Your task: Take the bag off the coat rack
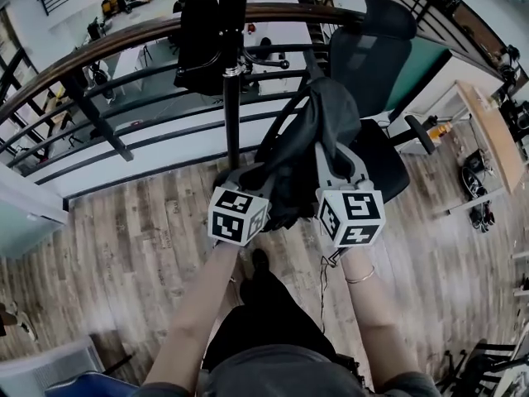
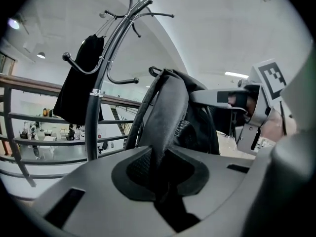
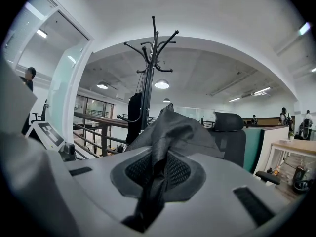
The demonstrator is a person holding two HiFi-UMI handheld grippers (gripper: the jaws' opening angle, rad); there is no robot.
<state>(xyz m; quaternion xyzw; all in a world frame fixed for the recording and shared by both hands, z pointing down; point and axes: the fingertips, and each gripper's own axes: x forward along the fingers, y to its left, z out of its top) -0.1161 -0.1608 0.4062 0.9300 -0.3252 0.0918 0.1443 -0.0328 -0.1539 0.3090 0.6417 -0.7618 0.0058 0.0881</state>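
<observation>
- A tall black metal coat rack (image 1: 232, 98) with curved hooks stood just left of the bag, with a black garment (image 1: 198, 31) hanging on it.
- A wood-topped railing (image 1: 124, 40) ran behind, and a black office chair (image 1: 372, 48) stood to the right.
- The dark grey fabric bag (image 1: 318, 131) hung between 2 grippers; its contents were hidden.
- The left gripper (image 2: 163, 174) and the right gripper (image 3: 157, 174) each pinched its fabric.
</observation>
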